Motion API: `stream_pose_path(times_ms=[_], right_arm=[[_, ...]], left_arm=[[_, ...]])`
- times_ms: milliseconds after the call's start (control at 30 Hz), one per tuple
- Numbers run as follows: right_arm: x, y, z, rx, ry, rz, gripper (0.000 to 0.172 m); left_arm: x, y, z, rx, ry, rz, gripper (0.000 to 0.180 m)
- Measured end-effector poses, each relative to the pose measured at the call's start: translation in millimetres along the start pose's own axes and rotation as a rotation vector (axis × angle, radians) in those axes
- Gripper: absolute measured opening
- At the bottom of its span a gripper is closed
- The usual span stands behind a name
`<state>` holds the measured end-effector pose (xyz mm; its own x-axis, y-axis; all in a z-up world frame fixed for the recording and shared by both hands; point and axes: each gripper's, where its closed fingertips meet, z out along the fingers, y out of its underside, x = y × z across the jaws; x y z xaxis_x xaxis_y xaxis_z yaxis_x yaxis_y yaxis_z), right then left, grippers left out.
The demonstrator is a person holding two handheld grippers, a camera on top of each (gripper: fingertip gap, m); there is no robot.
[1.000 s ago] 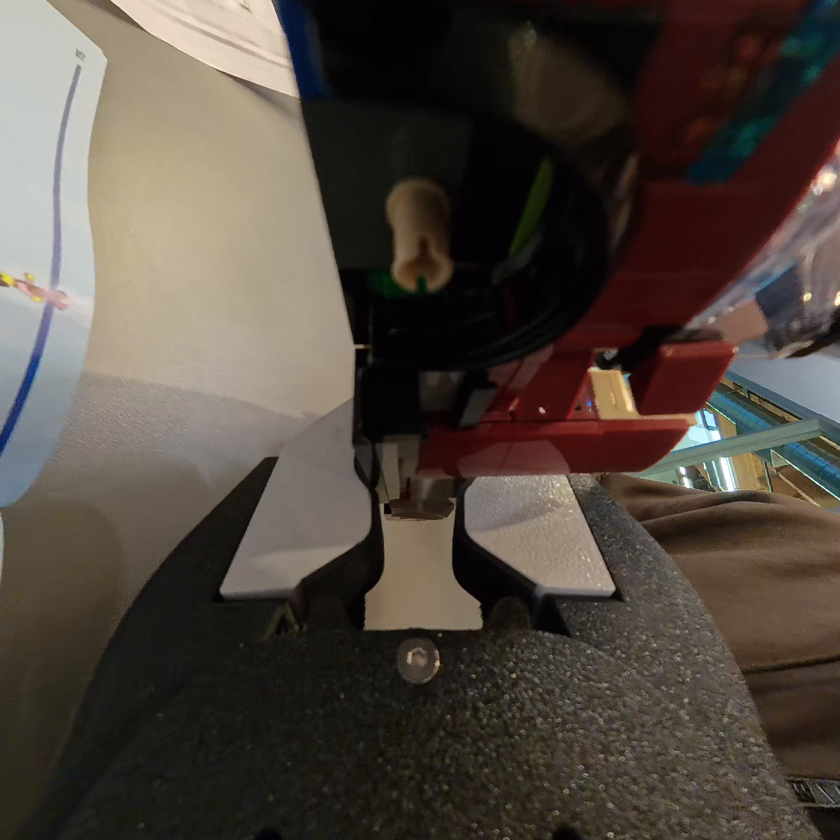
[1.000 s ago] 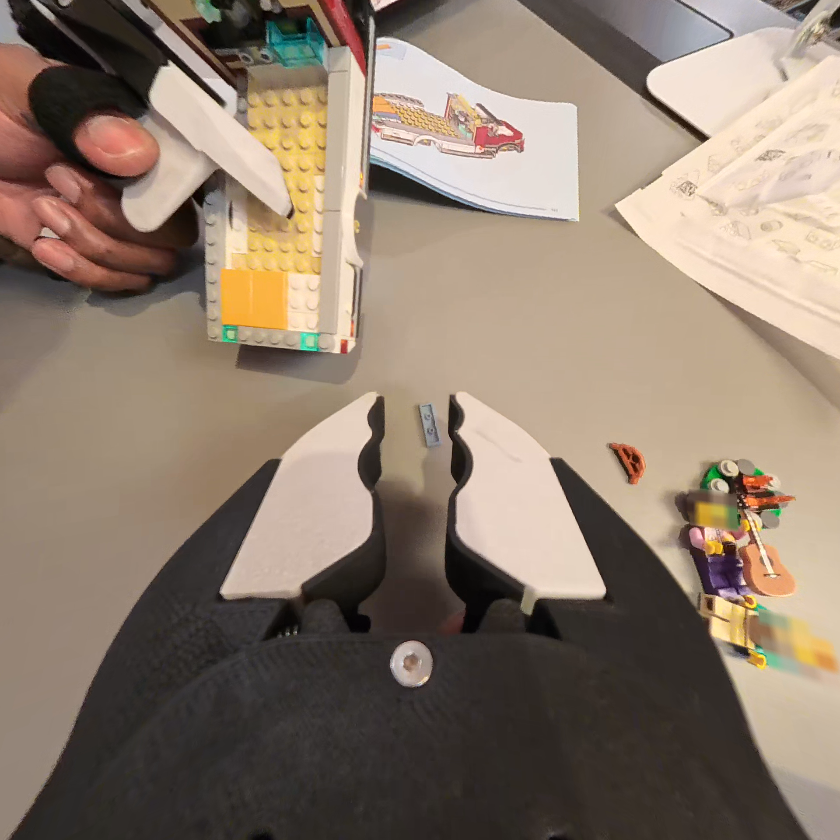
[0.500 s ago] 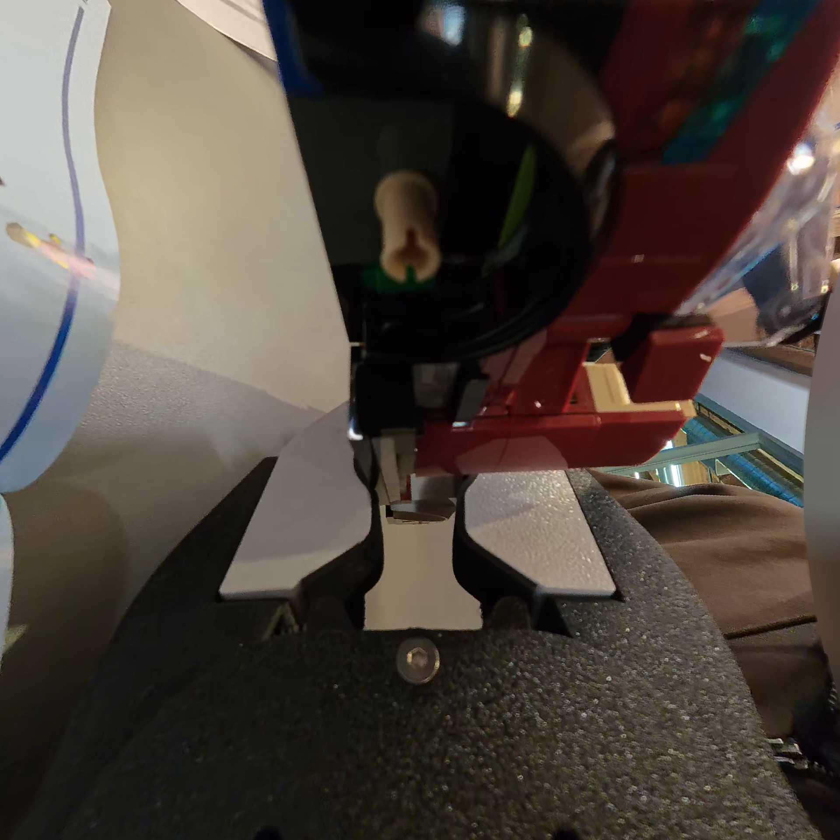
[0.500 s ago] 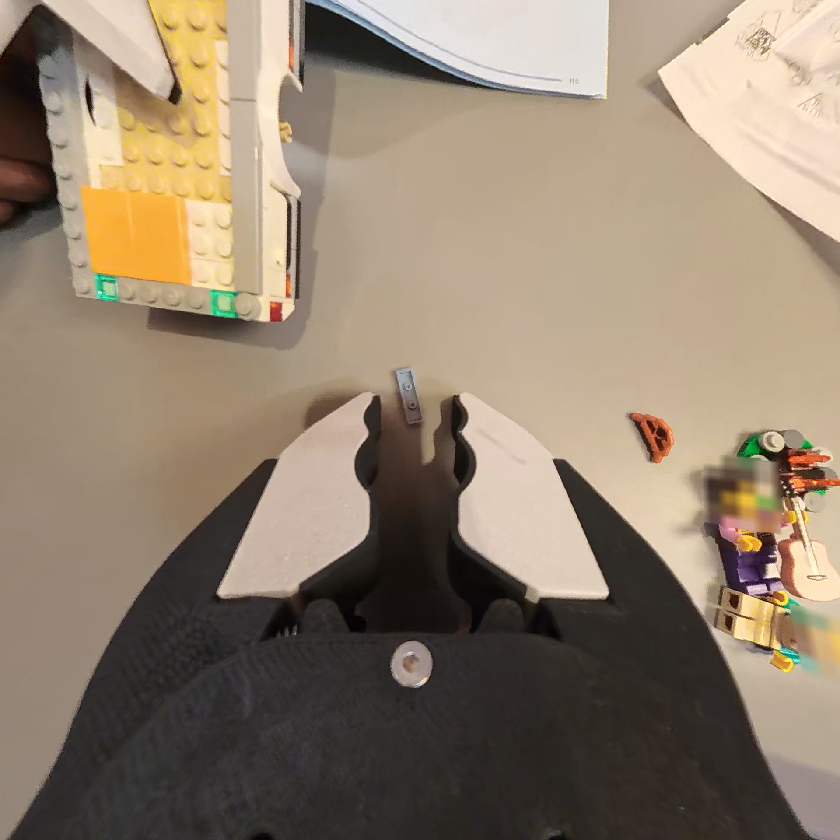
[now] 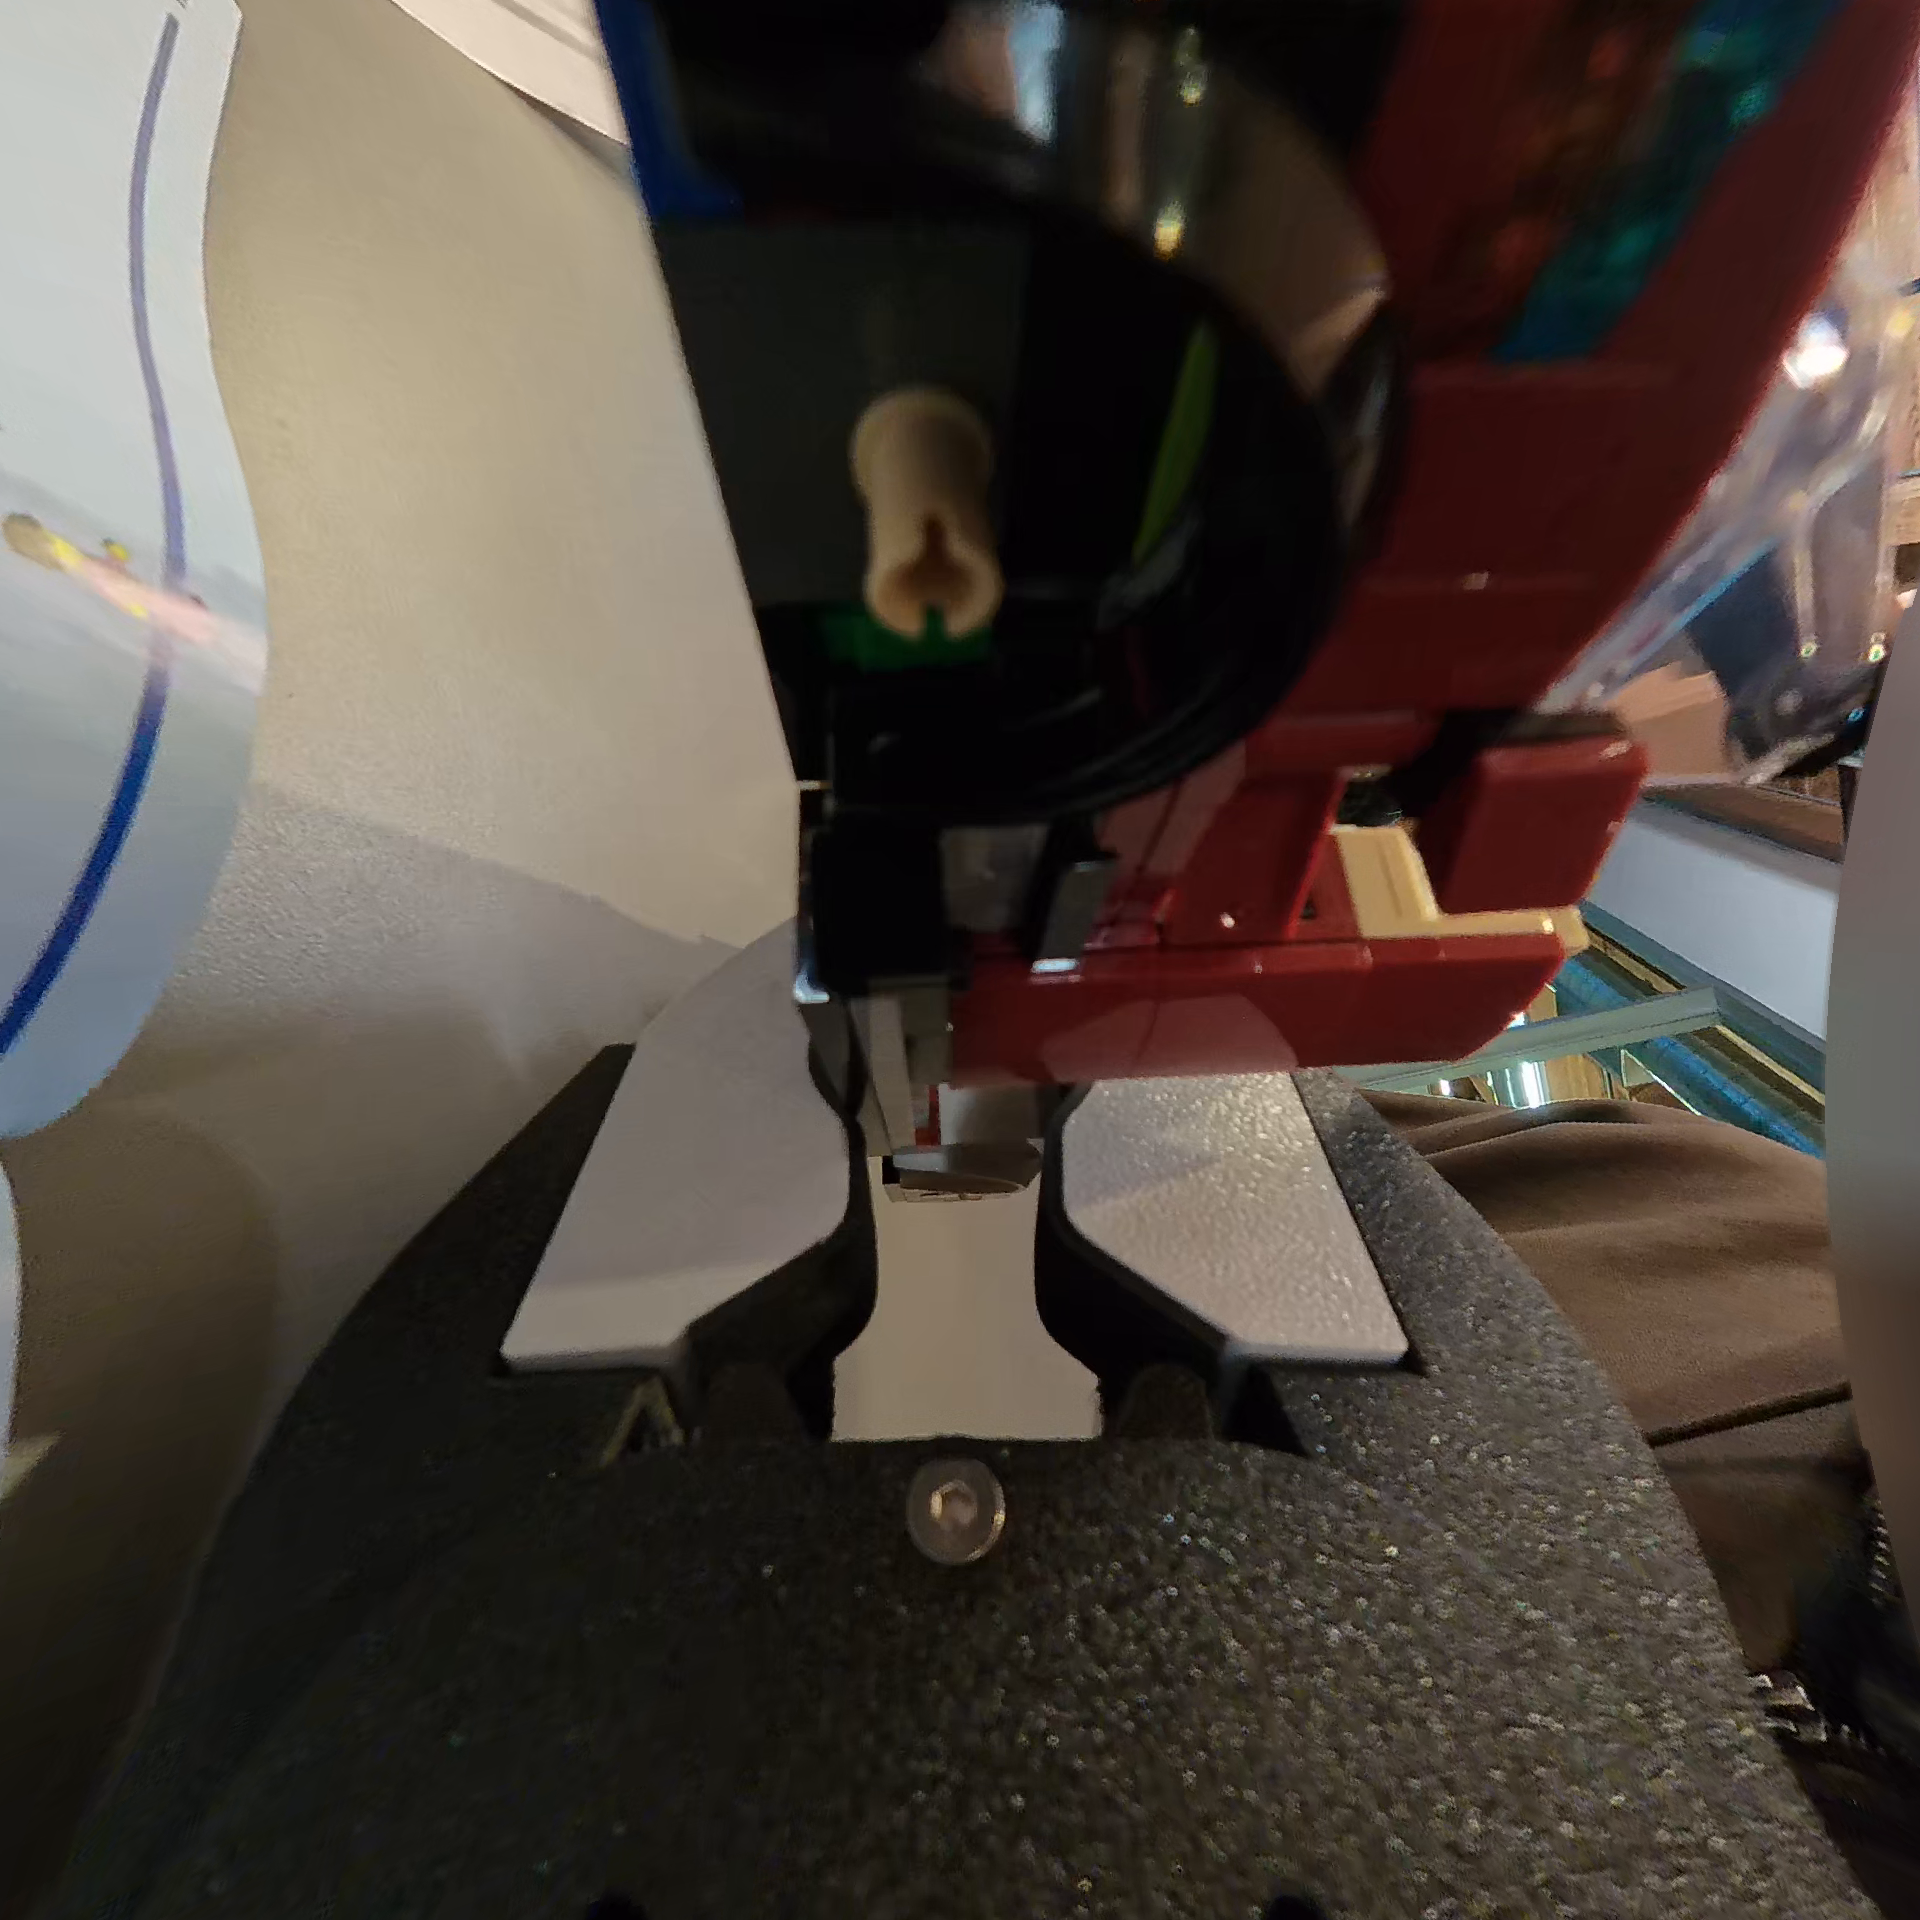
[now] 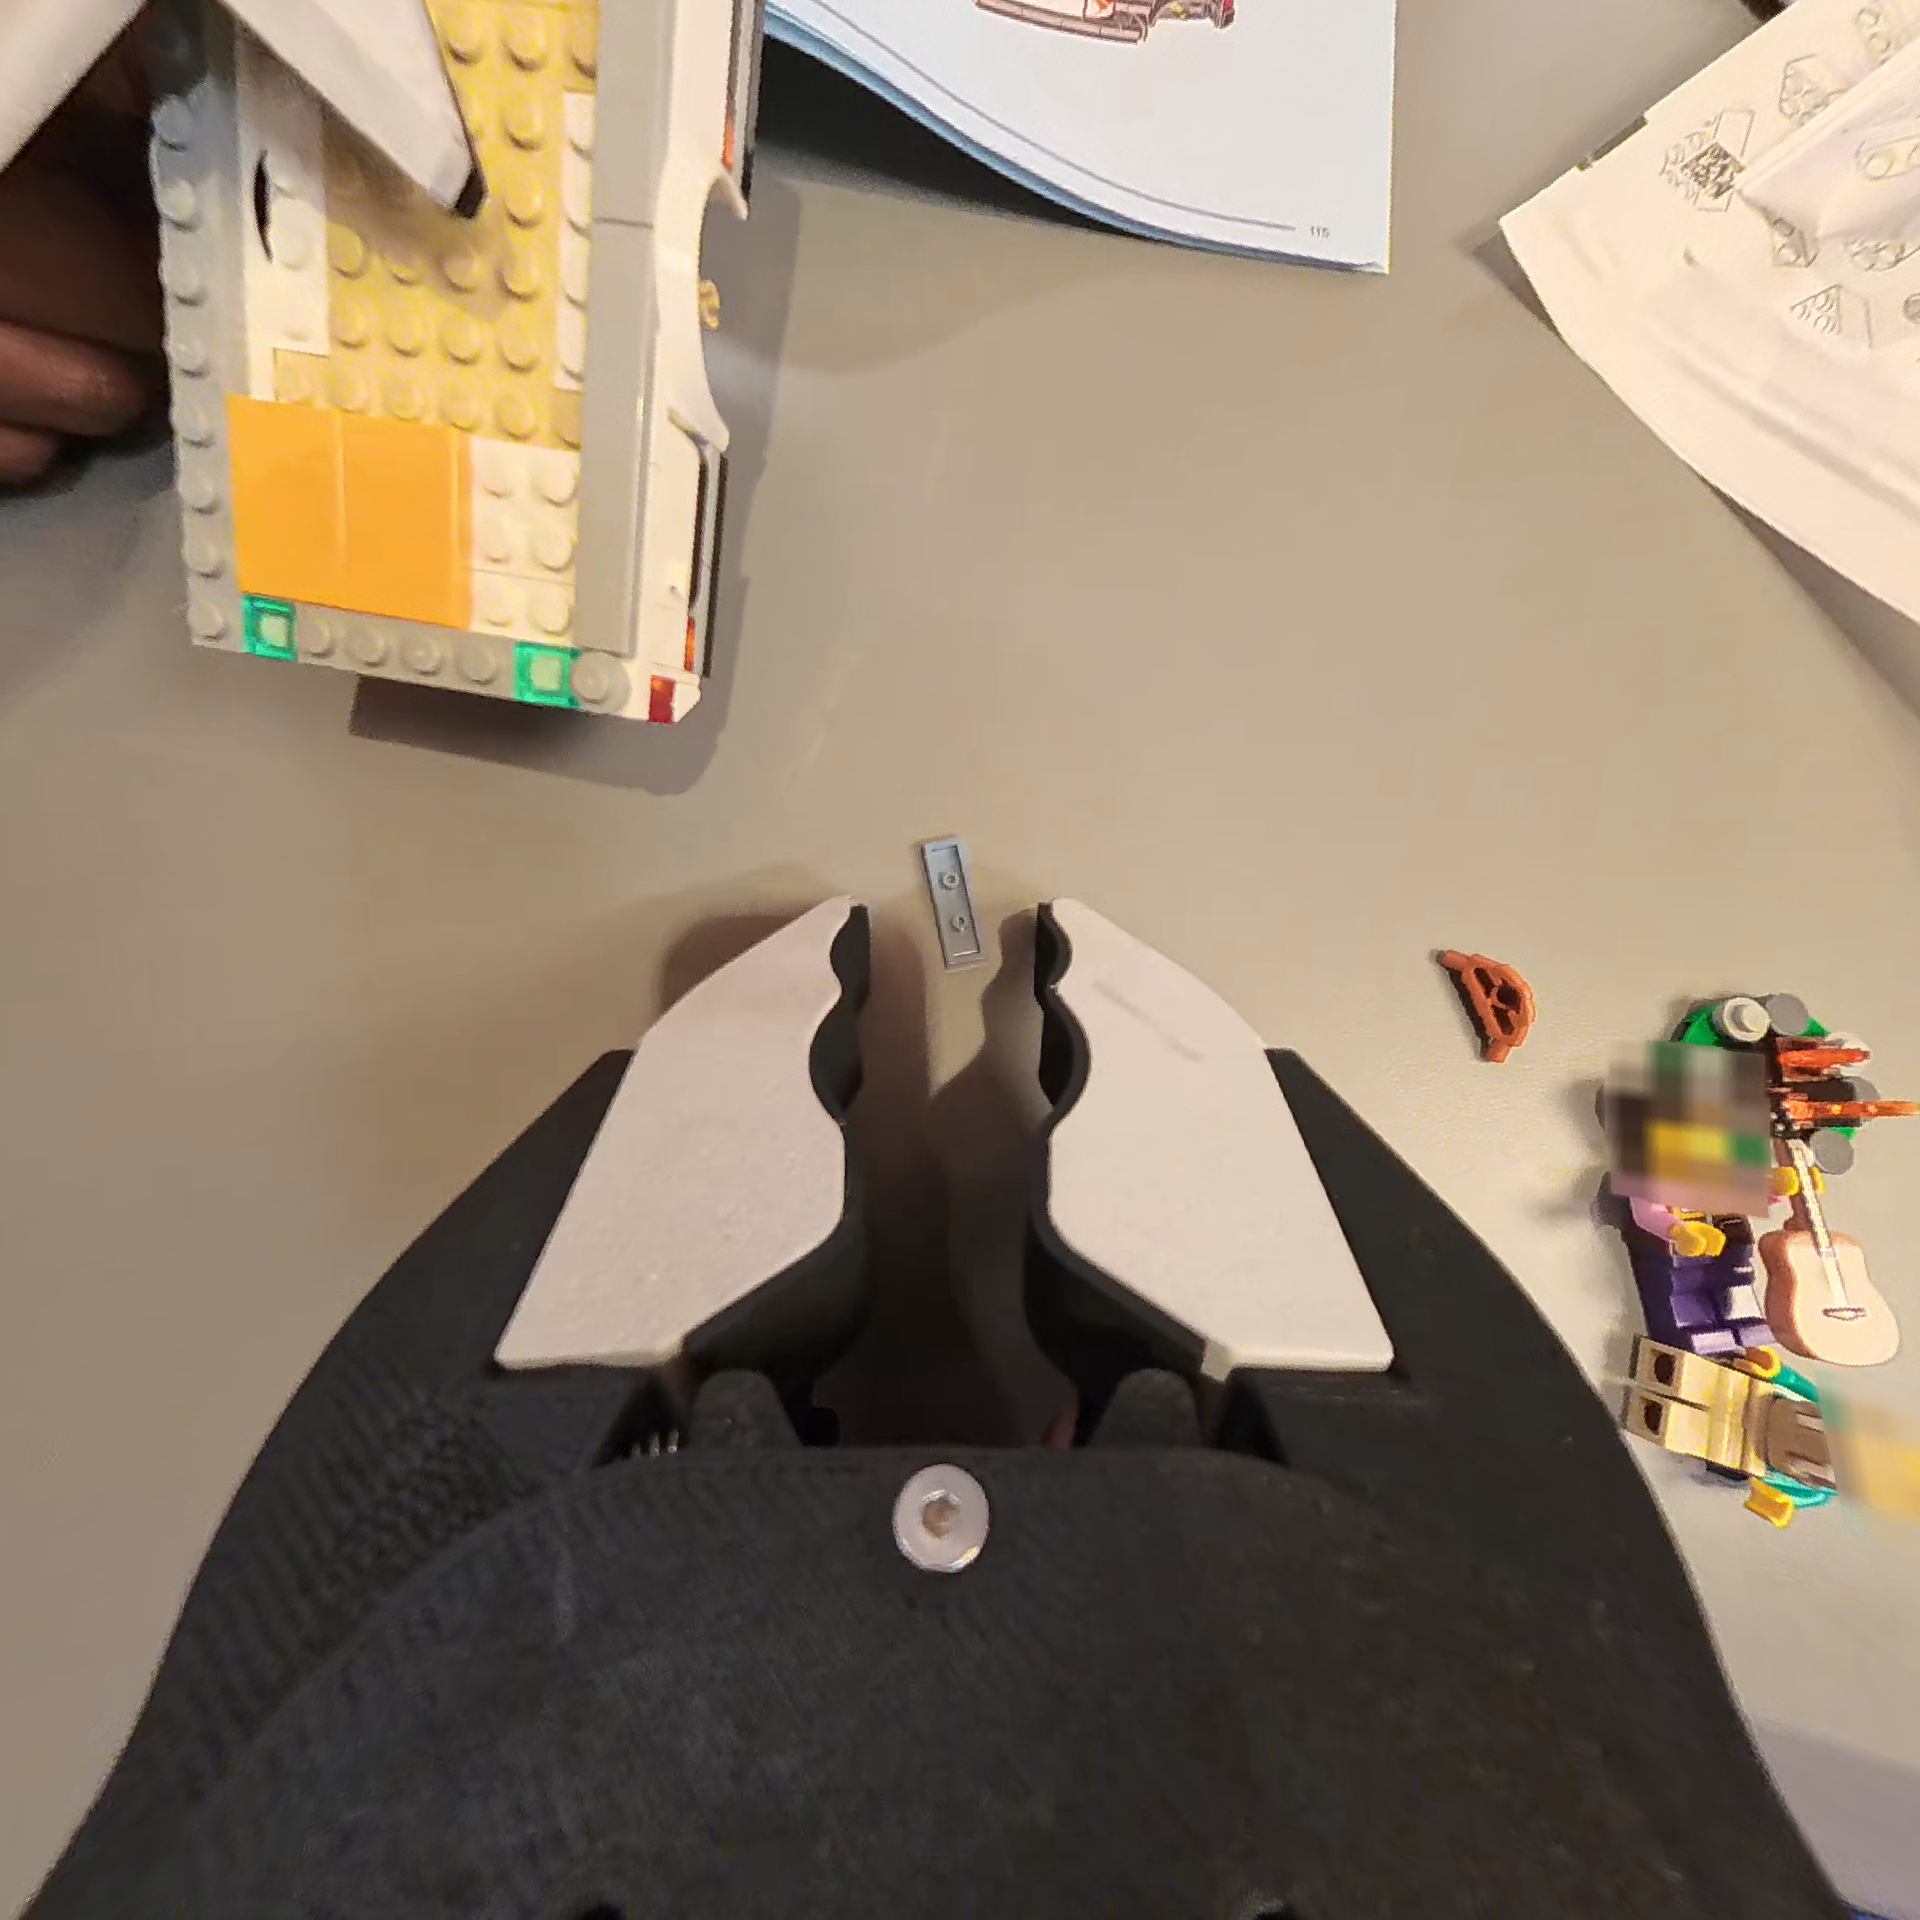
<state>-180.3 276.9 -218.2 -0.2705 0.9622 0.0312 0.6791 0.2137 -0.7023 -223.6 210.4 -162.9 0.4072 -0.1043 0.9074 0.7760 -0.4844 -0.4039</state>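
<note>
Little writing shows, and none of it is large. With the brick-built model (image 6: 416, 364) as landmark: to its right, the pale blue booklet (image 6: 1143, 125) carries a tiny printed page number at its near right corner, under a thin curved line. Farther right of the model, the white sheet (image 6: 1766, 312) bears line drawings of parts and a small square code mark near its left corner. In the left wrist view, the paper (image 5: 499, 62) up and left of the model shows faint print, too blurred to read.
</note>
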Motion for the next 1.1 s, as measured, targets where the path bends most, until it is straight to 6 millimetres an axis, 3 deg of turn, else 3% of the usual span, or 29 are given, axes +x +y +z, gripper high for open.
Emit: stream_pose_path(times_ms=[667,1100], right_arm=[[2.2,-5.1,-8.2,0.065,0.014,0.016,0.032],[1.0,4.9,-2.2,-0.017,0.004,0.039,0.025]], left_arm=[[-0.3,-1.2,4.1,0.006,-0.013,0.018,0.032],[1.9,2.3,4.6,-0.011,0.005,0.005,0.032]])
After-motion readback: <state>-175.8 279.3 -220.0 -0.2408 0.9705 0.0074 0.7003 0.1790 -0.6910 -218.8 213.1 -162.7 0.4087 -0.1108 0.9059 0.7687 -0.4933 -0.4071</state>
